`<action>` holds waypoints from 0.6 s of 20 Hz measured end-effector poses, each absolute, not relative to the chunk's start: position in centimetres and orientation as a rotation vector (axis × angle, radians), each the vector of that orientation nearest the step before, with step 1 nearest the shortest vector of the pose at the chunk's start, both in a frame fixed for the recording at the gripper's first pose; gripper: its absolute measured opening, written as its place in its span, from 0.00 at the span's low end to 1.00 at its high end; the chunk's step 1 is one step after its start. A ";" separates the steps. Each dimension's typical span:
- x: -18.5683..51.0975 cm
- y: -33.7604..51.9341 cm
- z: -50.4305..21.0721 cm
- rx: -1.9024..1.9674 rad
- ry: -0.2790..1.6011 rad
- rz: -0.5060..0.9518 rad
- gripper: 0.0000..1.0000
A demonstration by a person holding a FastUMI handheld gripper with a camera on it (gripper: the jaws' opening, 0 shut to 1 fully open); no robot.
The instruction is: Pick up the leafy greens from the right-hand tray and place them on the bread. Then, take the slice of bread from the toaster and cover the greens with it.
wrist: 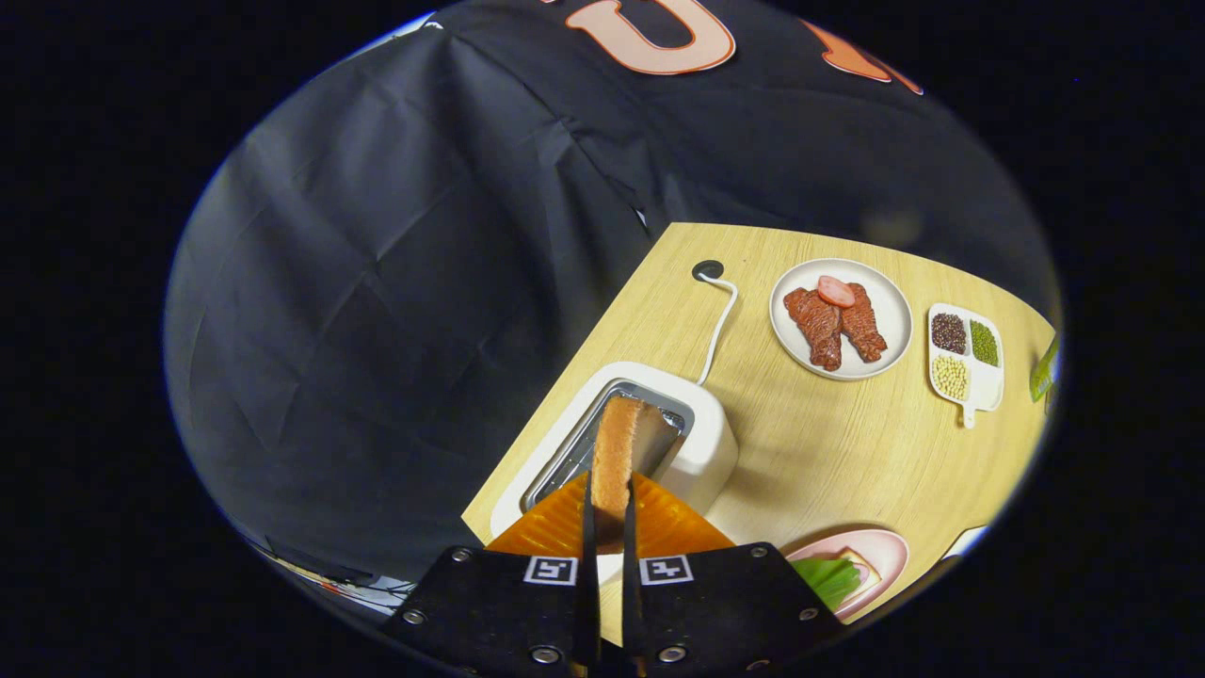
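My gripper (pixel 610 490) is shut on the slice of bread (pixel 617 443), which stands on edge between the fingers, just above the slot of the white toaster (pixel 701 447). To the right of the fingers lies a pink plate (pixel 880 546) with a slice of bread (pixel 857 563) on it, and the leafy greens (pixel 828 576) lie on that bread. The fingers hide part of the greens.
Beyond the toaster, its white cable (pixel 720 320) runs to a hole in the wooden table (pixel 810 443). A white plate (pixel 841 318) holds meat pieces. A small white divided dish (pixel 967 363) holds beans. A green thing (pixel 1043 369) shows at the table's far right.
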State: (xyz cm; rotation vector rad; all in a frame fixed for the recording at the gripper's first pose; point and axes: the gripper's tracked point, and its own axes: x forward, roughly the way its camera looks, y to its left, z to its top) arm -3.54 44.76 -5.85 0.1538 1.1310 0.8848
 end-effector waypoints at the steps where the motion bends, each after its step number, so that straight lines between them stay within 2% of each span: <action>1: -3.4 44.4 -5.6 0.161 1.116 0.889 0.10; 12: -5.1 40.9 -2.5 0.284 1.019 0.967 0.09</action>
